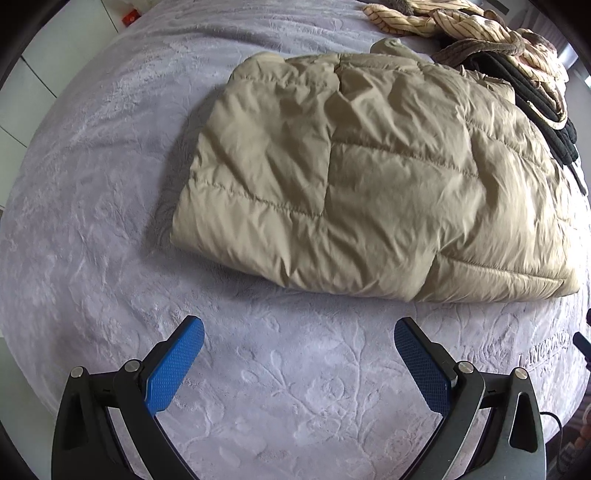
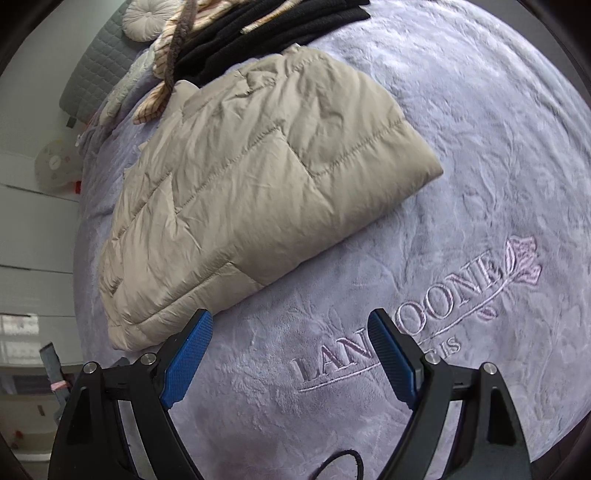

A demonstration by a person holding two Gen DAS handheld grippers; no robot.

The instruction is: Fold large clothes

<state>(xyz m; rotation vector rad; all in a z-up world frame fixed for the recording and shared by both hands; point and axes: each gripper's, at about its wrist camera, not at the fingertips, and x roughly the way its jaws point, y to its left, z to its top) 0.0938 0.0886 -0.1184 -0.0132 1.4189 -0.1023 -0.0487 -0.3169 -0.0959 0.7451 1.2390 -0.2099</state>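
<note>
A beige quilted puffer jacket (image 1: 369, 177) lies folded into a thick rectangle on a lavender plush blanket (image 1: 110, 221). It also shows in the right wrist view (image 2: 251, 192), ahead and to the left. My left gripper (image 1: 299, 332) is open and empty, above the blanket just short of the jacket's near edge. My right gripper (image 2: 291, 325) is open and empty, above the blanket by the jacket's near corner; its left pad (image 2: 188, 362) is close to the jacket's edge.
A pile of other clothes, striped cream (image 1: 461, 22) and black (image 1: 535, 110), lies beyond the jacket; it also shows in the right wrist view (image 2: 295, 22). The blanket carries an embroidered logo (image 2: 424, 314). A round cushion (image 2: 146, 18) and grey headboard (image 2: 96, 70) lie far left.
</note>
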